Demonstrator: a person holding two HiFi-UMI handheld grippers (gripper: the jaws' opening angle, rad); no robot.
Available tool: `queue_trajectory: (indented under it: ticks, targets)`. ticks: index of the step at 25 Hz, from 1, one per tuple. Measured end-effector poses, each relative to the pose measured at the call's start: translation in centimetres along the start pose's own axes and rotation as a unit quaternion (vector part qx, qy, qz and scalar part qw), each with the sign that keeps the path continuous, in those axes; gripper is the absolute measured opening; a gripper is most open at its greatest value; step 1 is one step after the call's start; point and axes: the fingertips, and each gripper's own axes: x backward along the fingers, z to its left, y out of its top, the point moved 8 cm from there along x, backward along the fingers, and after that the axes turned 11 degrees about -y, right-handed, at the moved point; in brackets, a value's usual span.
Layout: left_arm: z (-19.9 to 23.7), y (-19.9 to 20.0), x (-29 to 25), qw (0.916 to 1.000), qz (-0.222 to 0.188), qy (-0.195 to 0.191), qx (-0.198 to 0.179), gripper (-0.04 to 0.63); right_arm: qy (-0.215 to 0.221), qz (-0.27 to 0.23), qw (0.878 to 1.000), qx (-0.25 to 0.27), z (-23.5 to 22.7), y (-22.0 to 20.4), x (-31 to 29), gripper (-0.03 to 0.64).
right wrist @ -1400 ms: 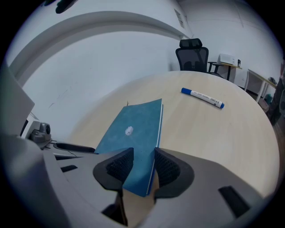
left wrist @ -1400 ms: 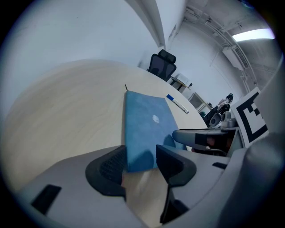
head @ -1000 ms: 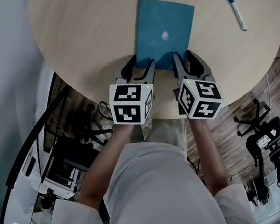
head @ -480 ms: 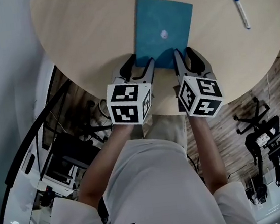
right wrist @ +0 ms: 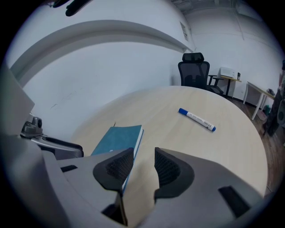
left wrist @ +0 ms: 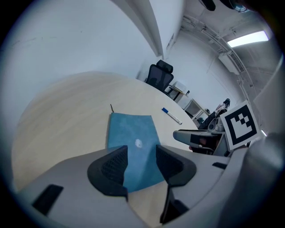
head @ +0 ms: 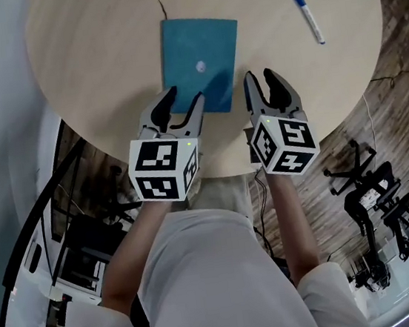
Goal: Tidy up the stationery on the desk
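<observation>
Both sets of fingers gape empty; I'd seat the left gripper squarely over the notebook edge, keeping the right gripper clear.

- Round table: one is filling the upper part of the head view.
- Blue notebook: one is lying at upper centre.
- Blue-capped marker pen: one is lying at upper right.
- Grippers: two are showing at mid-frame, the left gripper and the right gripper.
- Marker cubes: two, one and another.
- Black office chair: one is standing near the top of the right gripper view.
</observation>
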Motion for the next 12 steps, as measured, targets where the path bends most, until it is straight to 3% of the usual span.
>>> queue_trajectory:
  ticks: [12]
  targets:
    - [-5.7,3.9,-5.0,0.9996,-0.002,-0.025,-0.014,0.202,-0.009,-0.033,0.995,0.095,-8.5,4.8,-1.4,0.123]
